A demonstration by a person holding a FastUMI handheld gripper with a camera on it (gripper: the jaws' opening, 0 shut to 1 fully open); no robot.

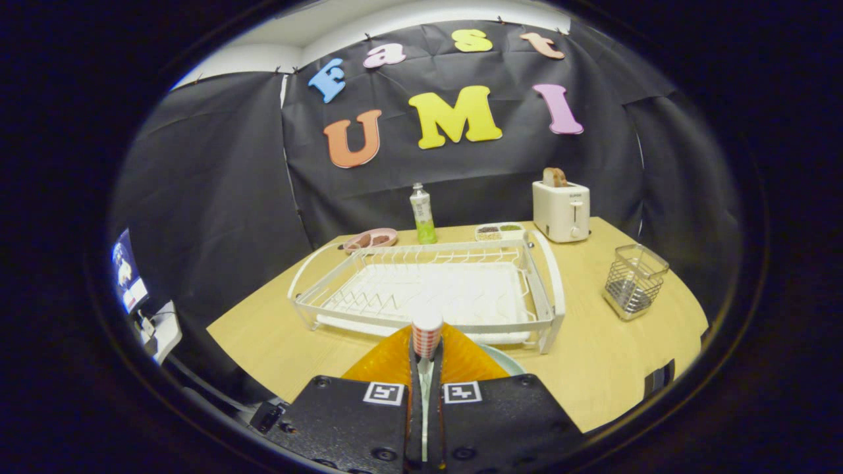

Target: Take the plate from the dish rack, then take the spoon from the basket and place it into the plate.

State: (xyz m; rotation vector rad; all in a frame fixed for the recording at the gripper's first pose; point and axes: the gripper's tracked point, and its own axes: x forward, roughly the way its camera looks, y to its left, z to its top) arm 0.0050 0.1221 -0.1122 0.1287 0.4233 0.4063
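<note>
The fingers [427,342] are pointing forward and level over the near edge of the bench [593,368], closed almost together, and they are pinching the handle of the spoon [427,332], whose rounded, checker-patterned end is sticking up between their tips. Just below the fingers, a pale plate [504,361] is lying on the bench, with only a curved sliver of its rim peeking out to their right. Whether the spoon is touching the plate cannot be told.

Just beyond the fingers, the white wire dish rack [421,289] is sitting across the middle of the light wood-grain bench, with its tines standing bare over a white drip tray. A square wire-mesh basket [633,280] is standing well apart from it, near the right edge. Along the far edge, a pink shallow dish [371,239], an upright bottle [423,214] with green liquid, a small divided tray [500,231] and a cream toaster [561,210] with a slice of bread [554,177] poking from its slot are lining up. Black cloth is hanging as the wall behind and at both sides.
</note>
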